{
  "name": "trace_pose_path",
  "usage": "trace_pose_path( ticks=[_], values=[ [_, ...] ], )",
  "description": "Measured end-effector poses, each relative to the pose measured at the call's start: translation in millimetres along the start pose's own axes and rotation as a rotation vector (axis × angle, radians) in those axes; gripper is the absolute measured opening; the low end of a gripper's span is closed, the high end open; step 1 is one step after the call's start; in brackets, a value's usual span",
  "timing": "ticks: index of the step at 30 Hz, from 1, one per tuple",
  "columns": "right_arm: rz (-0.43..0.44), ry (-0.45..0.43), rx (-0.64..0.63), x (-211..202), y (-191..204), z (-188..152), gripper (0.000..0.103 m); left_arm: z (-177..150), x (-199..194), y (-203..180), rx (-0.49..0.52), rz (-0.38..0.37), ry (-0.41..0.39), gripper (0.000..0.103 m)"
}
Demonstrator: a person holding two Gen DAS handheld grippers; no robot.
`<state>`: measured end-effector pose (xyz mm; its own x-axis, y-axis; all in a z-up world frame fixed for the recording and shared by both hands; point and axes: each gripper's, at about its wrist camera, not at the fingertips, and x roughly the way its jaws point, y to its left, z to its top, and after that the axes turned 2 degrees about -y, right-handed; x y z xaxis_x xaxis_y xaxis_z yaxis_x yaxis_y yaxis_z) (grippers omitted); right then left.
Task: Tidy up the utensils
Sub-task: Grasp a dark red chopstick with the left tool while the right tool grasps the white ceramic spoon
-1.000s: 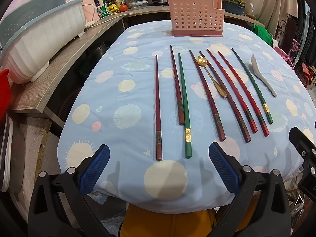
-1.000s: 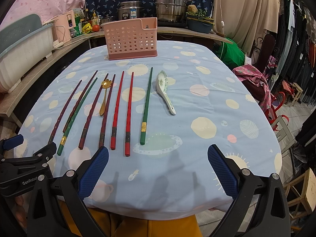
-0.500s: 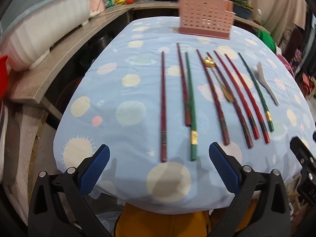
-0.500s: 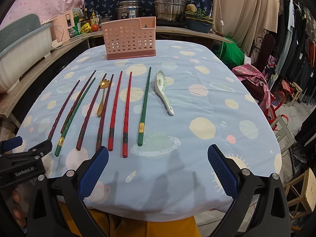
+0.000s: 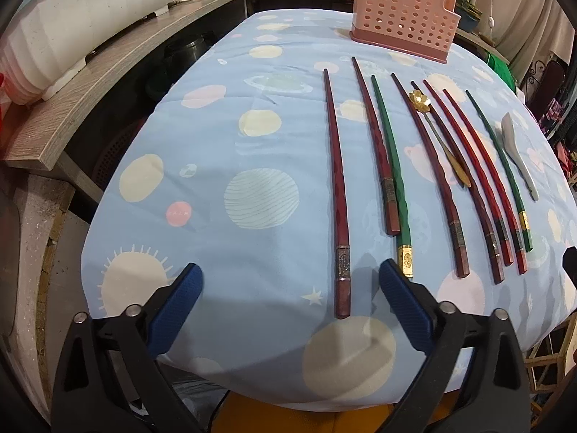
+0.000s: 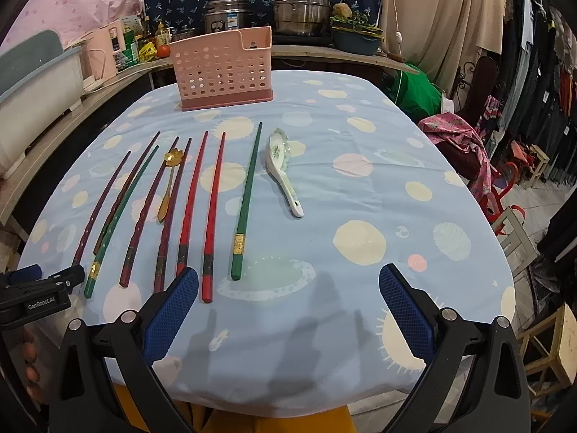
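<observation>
Several red, dark red and green chopsticks lie side by side on the blue tablecloth. The leftmost dark red chopstick has its near end between my left gripper's fingers. My left gripper is open and empty, low over the table's near edge. A gold spoon with a flower end and a white ceramic spoon lie among them. A pink perforated holder stands at the far end. My right gripper is open and empty, near the green chopstick.
A wooden shelf with a white dish rack runs along the left. Pots and bottles stand on the counter behind the holder. Chairs and clothes crowd the right side. The left gripper also shows at the right wrist view's left edge.
My left gripper has moved forward and down, so the leftmost chopstick's end now lies between its fingers. My right gripper has edged slightly forward. Nothing on the table has moved.
</observation>
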<state>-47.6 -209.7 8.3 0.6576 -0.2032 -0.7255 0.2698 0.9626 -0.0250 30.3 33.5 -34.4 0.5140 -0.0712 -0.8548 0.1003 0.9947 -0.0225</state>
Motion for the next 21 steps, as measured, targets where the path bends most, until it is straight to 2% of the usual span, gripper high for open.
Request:
trace_pose_path(
  ticks=[3,7,11,12,13,14,18,21],
  values=[
    [-0.003,0.003,0.000,5,-3,3,0.096,2,-1,2,0.001,-0.001,-0.006,0.080],
    [0.003,-0.014,0.003,10,-7,8,0.096,8,-3,5,0.002,-0.009,-0.018,0.055],
    [0.013,-0.026,0.001,22,-9,21,0.086,12,-3,5,0.009,-0.027,-0.023,0.025],
    [0.017,-0.033,-0.005,26,-9,25,0.081,13,-2,4,0.012,-0.035,-0.022,0.021],
    [0.018,-0.039,-0.015,30,-9,28,0.075,14,-2,3,0.017,-0.035,-0.022,0.013],
    [0.014,-0.043,-0.025,34,-8,32,0.073,14,-1,2,0.020,-0.033,-0.022,0.010],
    [0.036,-0.022,-0.035,57,-8,42,0.049,15,-1,1,0.027,-0.035,-0.023,0.010],
    [0.066,0.011,-0.019,74,-11,46,0.042,16,0,1,0.027,-0.039,-0.021,0.010]
  ],
)
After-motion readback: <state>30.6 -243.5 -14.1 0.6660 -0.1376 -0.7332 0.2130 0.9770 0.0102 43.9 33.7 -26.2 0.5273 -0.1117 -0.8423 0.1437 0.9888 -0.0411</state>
